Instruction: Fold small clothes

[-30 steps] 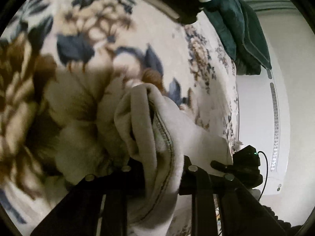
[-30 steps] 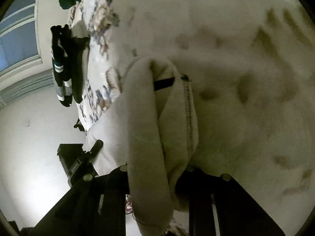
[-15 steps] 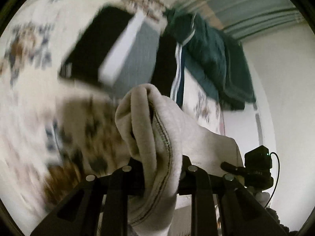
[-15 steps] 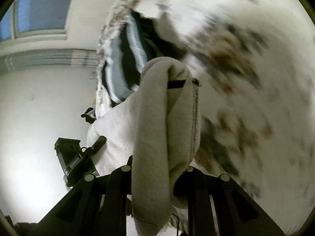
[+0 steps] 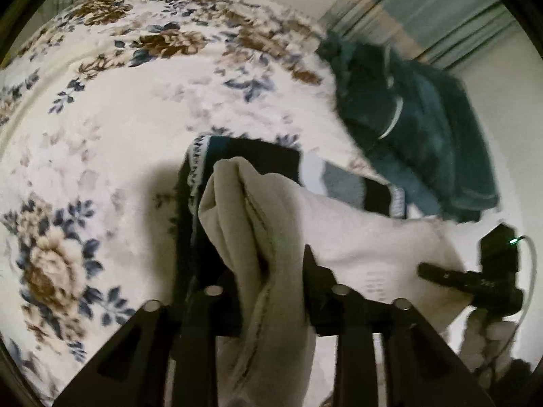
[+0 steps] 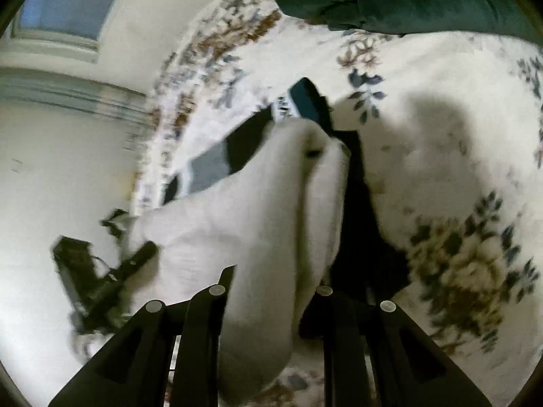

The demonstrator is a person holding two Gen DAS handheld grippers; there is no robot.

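Observation:
A cream-white small garment (image 5: 258, 237) hangs stretched between both grippers above the bed. My left gripper (image 5: 268, 271) is shut on one bunched end of it. My right gripper (image 6: 271, 281) is shut on the other end (image 6: 271, 203). The cloth between them spans sideways; each wrist view shows the other gripper at the far end, the right one (image 5: 475, 278) and the left one (image 6: 101, 278). A folded black garment with white and grey bands (image 5: 271, 159) lies on the bed just beyond and under the held cloth; it also shows in the right wrist view (image 6: 210, 166).
The bed has a cream floral blanket (image 5: 101, 118). A dark teal garment (image 5: 424, 129) is heaped at the far edge of the bed, also in the right wrist view (image 6: 407, 0). A white wall (image 6: 51, 169) and a window (image 6: 68, 10) lie beyond the bed's edge.
Both grippers have lifted and swung with the cream garment from close over the blanket to above the folded black banded garment. Both stay shut on the cloth.

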